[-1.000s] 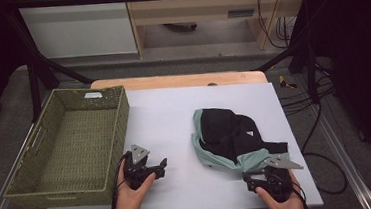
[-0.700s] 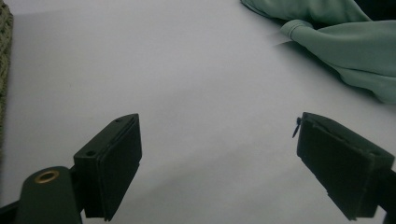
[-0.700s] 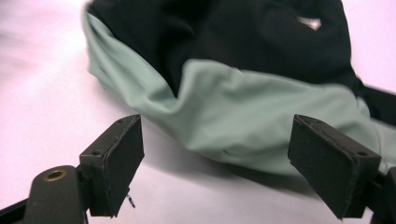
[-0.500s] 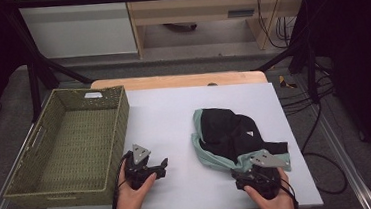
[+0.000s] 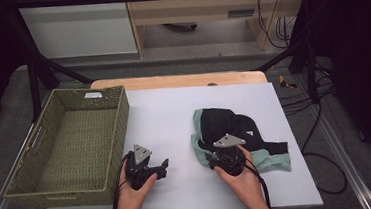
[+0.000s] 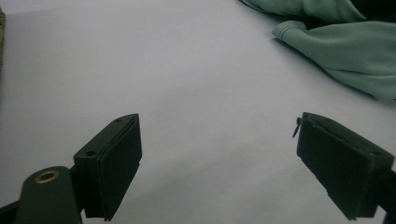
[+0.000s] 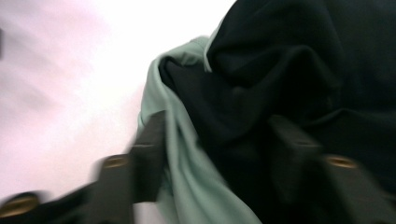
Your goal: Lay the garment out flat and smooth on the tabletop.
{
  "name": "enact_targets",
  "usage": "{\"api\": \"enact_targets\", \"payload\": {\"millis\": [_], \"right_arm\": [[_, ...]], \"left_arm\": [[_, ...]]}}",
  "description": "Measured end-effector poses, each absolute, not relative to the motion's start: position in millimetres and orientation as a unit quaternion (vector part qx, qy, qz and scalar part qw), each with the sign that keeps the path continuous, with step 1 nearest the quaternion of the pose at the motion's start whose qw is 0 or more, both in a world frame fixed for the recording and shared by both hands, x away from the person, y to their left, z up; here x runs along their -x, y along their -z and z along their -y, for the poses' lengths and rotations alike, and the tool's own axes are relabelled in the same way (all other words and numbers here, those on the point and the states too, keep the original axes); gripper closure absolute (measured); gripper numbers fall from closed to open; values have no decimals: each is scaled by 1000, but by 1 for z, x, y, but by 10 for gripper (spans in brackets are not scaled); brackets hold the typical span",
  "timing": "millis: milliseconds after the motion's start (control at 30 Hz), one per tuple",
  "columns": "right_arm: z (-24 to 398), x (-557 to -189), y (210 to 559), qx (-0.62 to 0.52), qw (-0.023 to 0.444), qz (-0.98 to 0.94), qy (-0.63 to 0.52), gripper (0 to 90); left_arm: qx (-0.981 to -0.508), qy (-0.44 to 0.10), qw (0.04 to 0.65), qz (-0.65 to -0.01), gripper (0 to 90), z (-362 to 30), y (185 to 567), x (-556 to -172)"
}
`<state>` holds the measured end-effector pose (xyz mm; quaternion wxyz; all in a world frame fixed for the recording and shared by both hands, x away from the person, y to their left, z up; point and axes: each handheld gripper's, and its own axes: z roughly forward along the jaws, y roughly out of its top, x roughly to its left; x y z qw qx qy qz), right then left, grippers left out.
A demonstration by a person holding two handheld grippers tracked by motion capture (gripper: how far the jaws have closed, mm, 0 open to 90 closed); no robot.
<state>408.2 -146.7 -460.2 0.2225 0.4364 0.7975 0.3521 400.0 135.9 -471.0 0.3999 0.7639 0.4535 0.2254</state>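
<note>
Two grippers are working over the white table (image 5: 174, 110), one in each of the person's hands. From the high view the left gripper (image 5: 162, 165) is sitting at about 7 o'clock on the table, just beside the near right corner of the woven basket (image 5: 38, 171). In the left gripper view its jaws are standing wide apart with bare table between them — nothing is touching either pad, and the mint edge of the garment is lying at 1 o'clock, well apart.

The right gripper (image 5: 212, 155) is sitting at about 5 o'clock, pressed against the near left edge of the crumpled black and mint-green garment (image 5: 230, 126), which is lying on the right half of the table. Its jaws have just been closing and are now standing roughly half open. The right gripper view is blurred, yet folds of the garment (image 7: 261, 107) — a mint strip over black cloth — are lying between the two jaws, bulging up through the gap. Whether the pads are already pressing on the cloth I cannot tell.
</note>
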Motion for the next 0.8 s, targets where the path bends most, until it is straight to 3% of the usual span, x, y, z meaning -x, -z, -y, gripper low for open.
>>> {"api": "enact_targets", "payload": {"millis": [100,167,800], "right_arm": [[145,-407,464,-431,217,-798,-361,711],[145,-403,463,-424,211,-798,-373,767],[124,-349,454,-305,119,-847,-419,790]], "left_arm": [[-764,-225,400,-454,140,-136,471,-400],[-765,-225,399,-453,140,-136,471,-401],[-760,-230,399,-459,142,-139,470,-401]]}}
